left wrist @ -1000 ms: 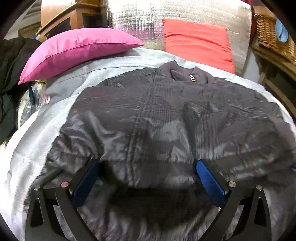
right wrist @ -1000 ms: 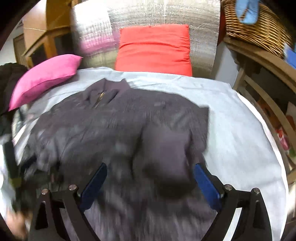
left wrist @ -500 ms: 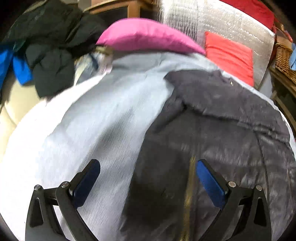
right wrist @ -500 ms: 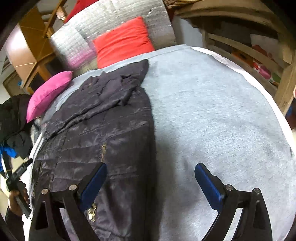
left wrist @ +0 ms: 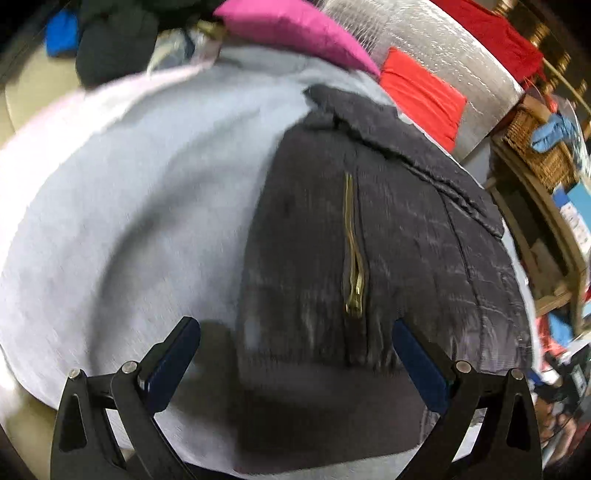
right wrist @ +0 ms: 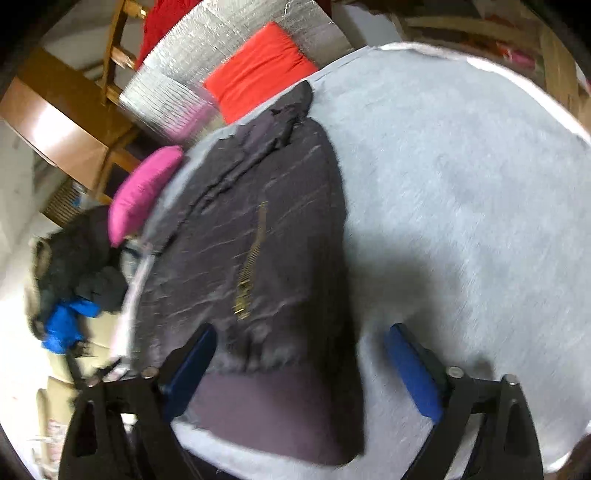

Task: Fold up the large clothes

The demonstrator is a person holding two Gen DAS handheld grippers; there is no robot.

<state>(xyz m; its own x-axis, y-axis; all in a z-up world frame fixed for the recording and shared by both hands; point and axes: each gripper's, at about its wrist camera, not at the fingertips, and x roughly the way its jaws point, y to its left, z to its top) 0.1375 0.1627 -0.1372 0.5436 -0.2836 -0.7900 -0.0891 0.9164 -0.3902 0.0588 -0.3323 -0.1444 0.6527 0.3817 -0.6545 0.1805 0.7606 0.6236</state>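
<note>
A dark quilted jacket with a brass zipper lies flat on a light grey sheet. My left gripper hovers open over the jacket's lower left hem corner. One pad is over the sheet and the other over the fabric, and neither presses on anything. In the right wrist view the same jacket stretches away to the upper left. My right gripper straddles the jacket's lower right hem corner. Its jaws are closing, with the hem between them and the pads clear of the cloth.
A pink pillow, a red cushion and a silver foil panel stand at the far end. A pile of dark and blue clothes lies off the left edge. A wicker basket and wooden shelves stand on the right.
Both grippers swung apart from over the jacket's middle to its two hem corners, and both views rolled. The right jaws stand a little narrower than before.
</note>
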